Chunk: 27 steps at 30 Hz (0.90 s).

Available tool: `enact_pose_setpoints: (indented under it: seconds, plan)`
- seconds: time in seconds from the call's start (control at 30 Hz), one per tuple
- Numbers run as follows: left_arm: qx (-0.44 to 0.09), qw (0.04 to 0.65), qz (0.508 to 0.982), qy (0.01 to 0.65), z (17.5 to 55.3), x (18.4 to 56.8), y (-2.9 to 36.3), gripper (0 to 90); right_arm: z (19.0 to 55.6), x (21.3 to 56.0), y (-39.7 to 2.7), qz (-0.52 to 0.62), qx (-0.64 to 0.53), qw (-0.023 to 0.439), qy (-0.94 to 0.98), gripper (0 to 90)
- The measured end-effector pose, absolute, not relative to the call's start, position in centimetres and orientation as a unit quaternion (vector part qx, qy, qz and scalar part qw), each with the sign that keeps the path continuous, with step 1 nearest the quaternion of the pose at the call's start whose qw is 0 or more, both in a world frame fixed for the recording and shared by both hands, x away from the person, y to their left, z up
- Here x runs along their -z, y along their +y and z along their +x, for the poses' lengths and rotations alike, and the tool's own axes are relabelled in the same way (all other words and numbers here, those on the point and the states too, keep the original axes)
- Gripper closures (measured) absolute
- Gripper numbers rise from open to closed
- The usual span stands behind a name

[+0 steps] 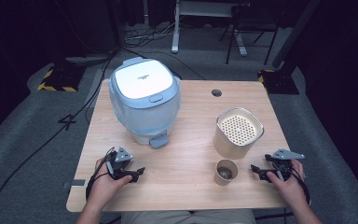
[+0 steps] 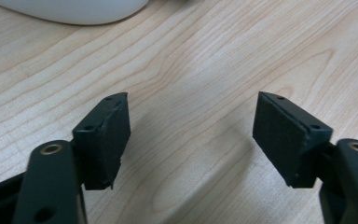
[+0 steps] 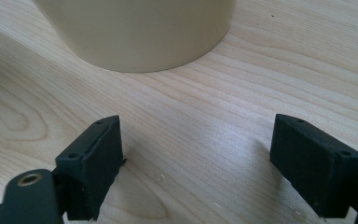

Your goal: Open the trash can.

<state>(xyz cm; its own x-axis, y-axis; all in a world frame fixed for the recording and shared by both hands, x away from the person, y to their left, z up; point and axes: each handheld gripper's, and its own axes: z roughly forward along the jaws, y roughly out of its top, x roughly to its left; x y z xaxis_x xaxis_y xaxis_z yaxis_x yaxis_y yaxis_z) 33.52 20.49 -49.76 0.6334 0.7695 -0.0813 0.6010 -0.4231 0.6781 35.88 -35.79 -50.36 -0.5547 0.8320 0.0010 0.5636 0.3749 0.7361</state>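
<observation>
In the high view, a white appliance (image 1: 144, 100) is seen toward the table's (image 1: 186, 135) far left corner, a beige canister (image 1: 237, 133) toward the right edge, a paper cup (image 1: 226, 171) near the front edge.

In the left gripper view, the left gripper (image 2: 191, 135) is held with jaws apart over bare wood.

In the right gripper view, the right gripper (image 3: 196, 158) is likewise spread wide, the canister's base (image 3: 140, 32) just beyond.
</observation>
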Motion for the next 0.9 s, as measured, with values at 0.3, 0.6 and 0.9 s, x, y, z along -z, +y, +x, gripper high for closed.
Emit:
enact_pose_setpoints:
  seconds: [0.3, 0.6, 0.9]
  plan:
    - [-0.149, 0.367, 0.832, 0.389, 33.3, 47.9, 20.7, 34.8, 35.9, 50.4, -35.8, 0.43, -0.355, 0.189, 0.808, 17.1]
    - [-0.143, 0.426, 0.811, 0.375, 32.8, 44.9, 20.7, 43.7, 35.9, 50.4, -35.9, 0.43, -0.355, 0.189, 0.809, 17.3]
    - [-0.15, 0.431, 0.815, 0.358, 32.7, 42.4, 20.7, 45.0, 35.9, 50.4, -35.9, 0.429, -0.355, 0.189, 0.809, 17.2]
